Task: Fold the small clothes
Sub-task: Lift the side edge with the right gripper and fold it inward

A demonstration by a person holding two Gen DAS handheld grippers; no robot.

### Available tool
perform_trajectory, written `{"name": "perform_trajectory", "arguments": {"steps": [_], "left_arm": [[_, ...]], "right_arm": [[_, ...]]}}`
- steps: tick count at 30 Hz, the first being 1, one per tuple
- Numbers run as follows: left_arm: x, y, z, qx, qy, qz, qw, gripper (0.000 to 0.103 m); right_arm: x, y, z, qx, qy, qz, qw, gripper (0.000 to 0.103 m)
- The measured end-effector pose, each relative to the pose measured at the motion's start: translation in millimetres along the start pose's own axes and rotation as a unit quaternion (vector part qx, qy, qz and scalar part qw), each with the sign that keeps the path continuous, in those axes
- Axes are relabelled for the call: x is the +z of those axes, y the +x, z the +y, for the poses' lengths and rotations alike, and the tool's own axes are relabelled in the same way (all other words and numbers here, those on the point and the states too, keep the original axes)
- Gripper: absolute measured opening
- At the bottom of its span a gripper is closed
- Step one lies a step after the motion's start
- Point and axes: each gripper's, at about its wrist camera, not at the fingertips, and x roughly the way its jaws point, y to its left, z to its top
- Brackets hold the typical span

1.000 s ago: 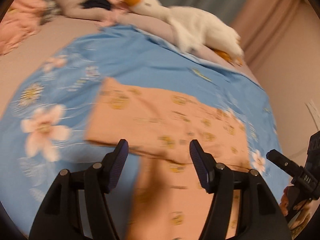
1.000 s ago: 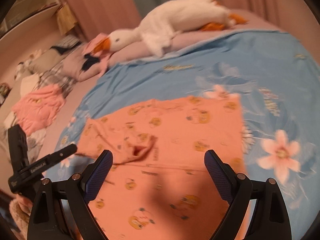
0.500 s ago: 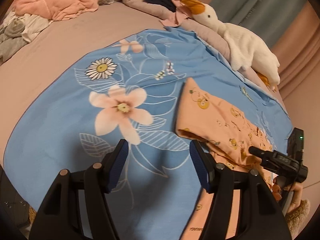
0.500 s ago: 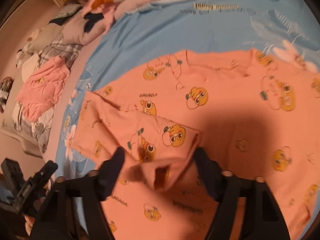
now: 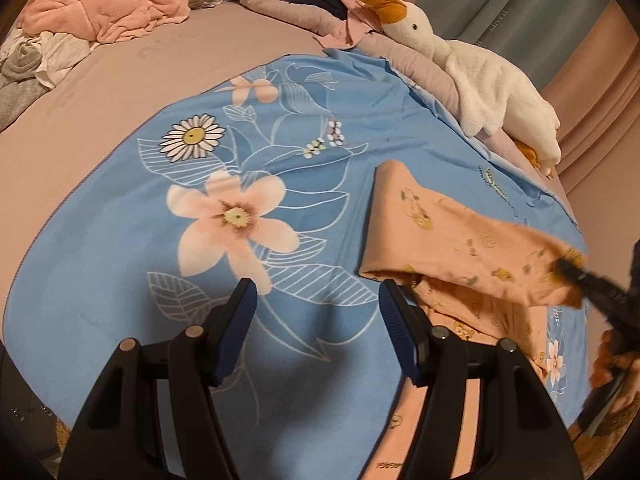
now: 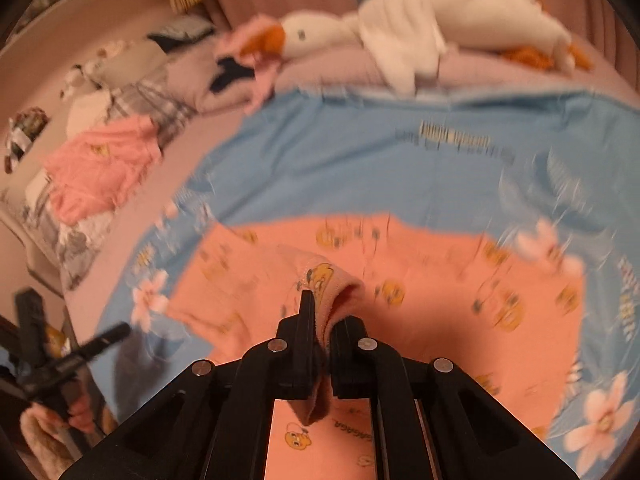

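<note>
- The right gripper point(image 6: 320, 312) has its fingers point(image 6: 306, 320) pinched together on a fold of the orange garment point(image 6: 420, 308), with the cloth bunched between the pads.
- That fold is raised off the rest of the garment, which lies flat on the blue flowered sheet point(image 6: 340, 160) on the bed.
- The left gripper point(image 5: 316, 320) hovers over the sheet with its fingers point(image 5: 236, 324) apart and nothing between them; the garment's folded edge lies just beside its right finger.
- A white plush goose point(image 5: 480, 80) lies along the far edge of the sheet.
- A pile of pink clothes point(image 5: 108, 0) sits at the bed's far left.
</note>
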Motion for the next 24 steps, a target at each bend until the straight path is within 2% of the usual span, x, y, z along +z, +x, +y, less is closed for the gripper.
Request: {"name": "perform_trajectory", "arguments": {"steps": [5,10,19,24], "left_arm": [[2,5,-8,-0.008,0.008,0.006,0.9999,0.063],[5,12,-20,-0.02,0.012,0.017,0.9996,0.063],[22,21,-57,-0.044,0.042,0.015,0.998,0.06],[40,38,-82,-0.049,0.076,0.014,0.9958,0.033]], "right_arm": [[17,-41,-11,-0.003,0.01,-0.052,0.999,0.007],[24,-64,-17,-0.014,0.019,-0.085,0.996,0.007],[19,-83,-42,-0.028,0.048,-0.105,0.993,0.007],[10,-83,-60,-0.044,0.074,-0.102,0.991,0.007]]}}
